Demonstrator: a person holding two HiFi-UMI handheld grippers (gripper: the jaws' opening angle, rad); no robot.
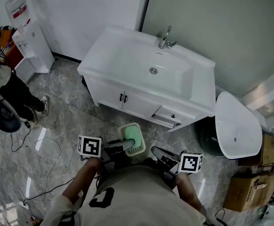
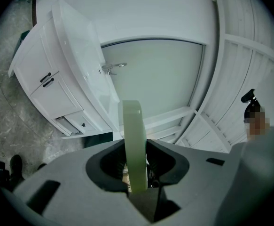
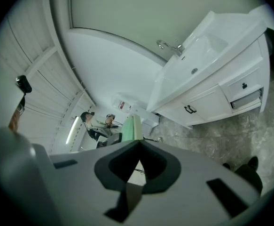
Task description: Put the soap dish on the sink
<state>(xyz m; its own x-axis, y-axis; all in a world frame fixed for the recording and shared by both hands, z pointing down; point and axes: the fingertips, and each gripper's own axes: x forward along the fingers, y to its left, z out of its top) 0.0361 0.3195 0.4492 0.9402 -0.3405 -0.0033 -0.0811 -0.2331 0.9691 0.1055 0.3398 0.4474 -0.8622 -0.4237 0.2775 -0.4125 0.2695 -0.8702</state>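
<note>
A pale green soap dish point(image 1: 131, 139) hangs over the floor in front of the white sink cabinet point(image 1: 104, 48), held out level. My left gripper point(image 1: 126, 146) is shut on its near edge. In the left gripper view the dish point(image 2: 131, 126) stands edge-on between the pads, with the sink point(image 2: 78, 55) and its tap point(image 2: 112, 68) beyond at the left. My right gripper point(image 1: 156, 151) sits just right of the dish, jaws together with nothing in them. In the right gripper view point(image 3: 137, 144) the dish's green edge point(image 3: 129, 127) shows past the tips, and the sink point(image 3: 207, 48) lies upper right.
A chrome tap point(image 1: 165, 37) stands at the back of the basin. One cabinet drawer point(image 1: 167, 117) is pulled out. A loose white basin point(image 1: 235, 126) and cardboard boxes point(image 1: 249, 187) stand at the right. A water dispenser point(image 1: 26, 36), a person point(image 1: 3, 84) and floor cables point(image 1: 38, 149) are at the left.
</note>
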